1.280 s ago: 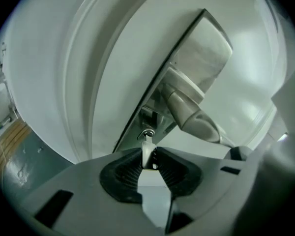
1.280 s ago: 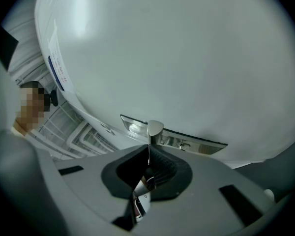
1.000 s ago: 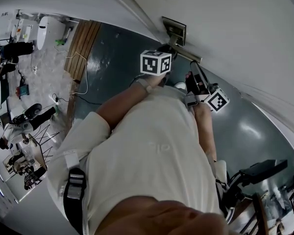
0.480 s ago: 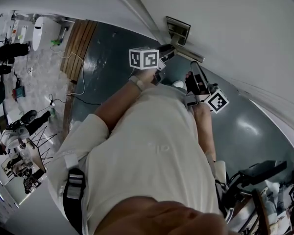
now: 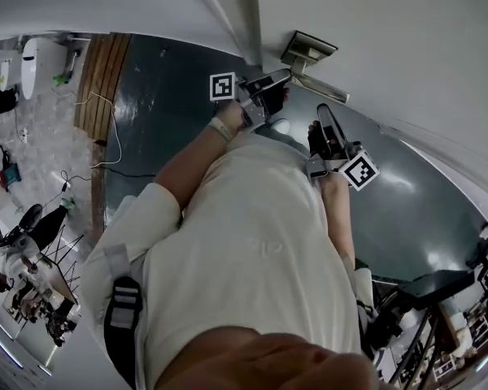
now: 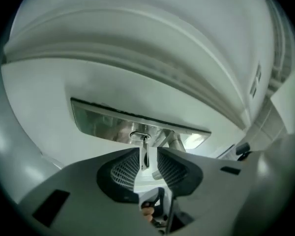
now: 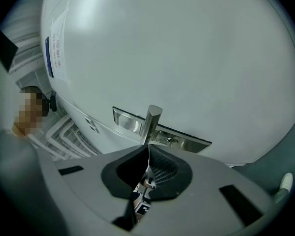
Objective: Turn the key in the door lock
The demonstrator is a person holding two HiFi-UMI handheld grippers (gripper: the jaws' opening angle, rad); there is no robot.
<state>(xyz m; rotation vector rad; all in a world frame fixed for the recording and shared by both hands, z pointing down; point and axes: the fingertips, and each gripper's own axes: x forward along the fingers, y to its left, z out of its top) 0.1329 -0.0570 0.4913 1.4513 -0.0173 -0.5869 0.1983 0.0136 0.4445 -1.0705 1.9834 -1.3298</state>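
Both jaws of the left gripper (image 6: 147,150), just now opening wider, are straddling w/o touching the key (image 6: 145,157), prob. stiff, light, slick metal wanting a flat pinch across its bow, at their 12 o'clock in the lock plate (image 6: 101,123), blade hiding inside the cyl., while the right gripper (image 7: 148,154) is hanging closed tight on nothing.

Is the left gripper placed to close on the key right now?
Probably yes: the key stands out of the lock plate right between the left gripper's open jaws, with nothing else in the gap.
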